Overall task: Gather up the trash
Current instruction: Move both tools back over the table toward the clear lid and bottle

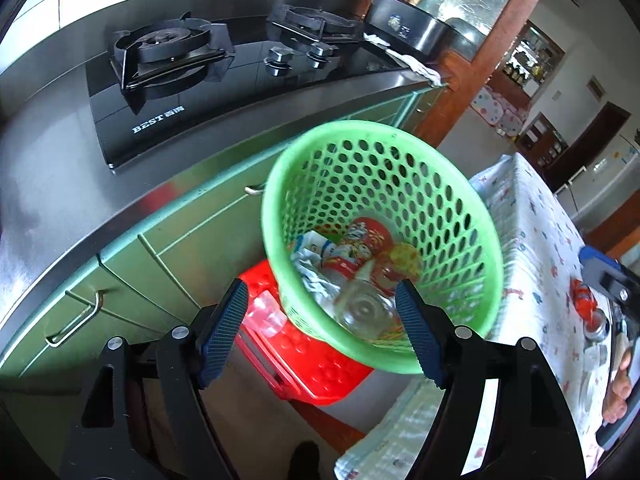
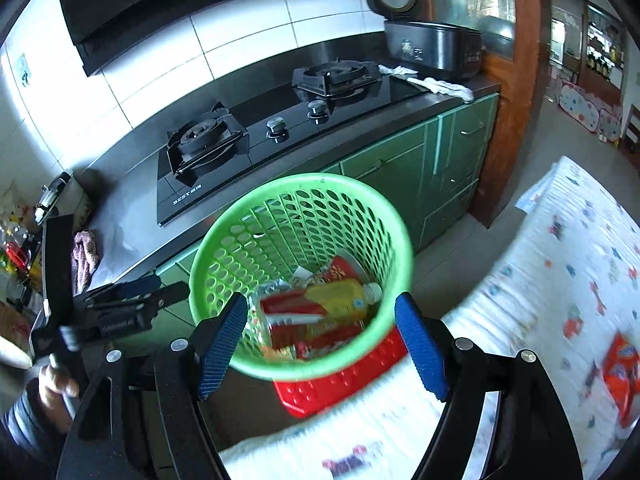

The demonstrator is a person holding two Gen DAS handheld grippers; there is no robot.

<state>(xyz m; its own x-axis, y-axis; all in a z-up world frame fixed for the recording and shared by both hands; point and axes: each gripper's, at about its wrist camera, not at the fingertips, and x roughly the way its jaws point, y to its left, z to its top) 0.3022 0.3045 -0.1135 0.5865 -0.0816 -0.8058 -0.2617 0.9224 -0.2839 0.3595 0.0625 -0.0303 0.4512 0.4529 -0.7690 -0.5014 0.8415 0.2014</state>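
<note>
**Green basket holds the trash, both grippers empty above it**

The steel worktop (image 2: pixel 120 216) runs along the tiled wall and carries a black two-burner gas hob (image 2: pixel 256 136) with a white cloth (image 2: pixel 436 84) lying near its right end. Opposite it stands a table under a patterned cloth (image 2: pixel 560 256), on which an orange wrapper (image 2: pixel 620 372) lies.

Between the two, a green perforated basket (image 1: pixel 472 240) sits on top of a red crate (image 1: pixel 320 364). Inside the basket lie a yellow-labelled plastic bottle (image 2: pixel 340 300), a clear bottle (image 1: pixel 364 308) and red wrappers (image 2: pixel 296 312).

The left gripper (image 1: pixel 320 332) hovers over the basket with its fingers spread apart, nothing between them. The right gripper (image 2: pixel 320 340) also hangs above the basket, fingers wide and empty.
</note>
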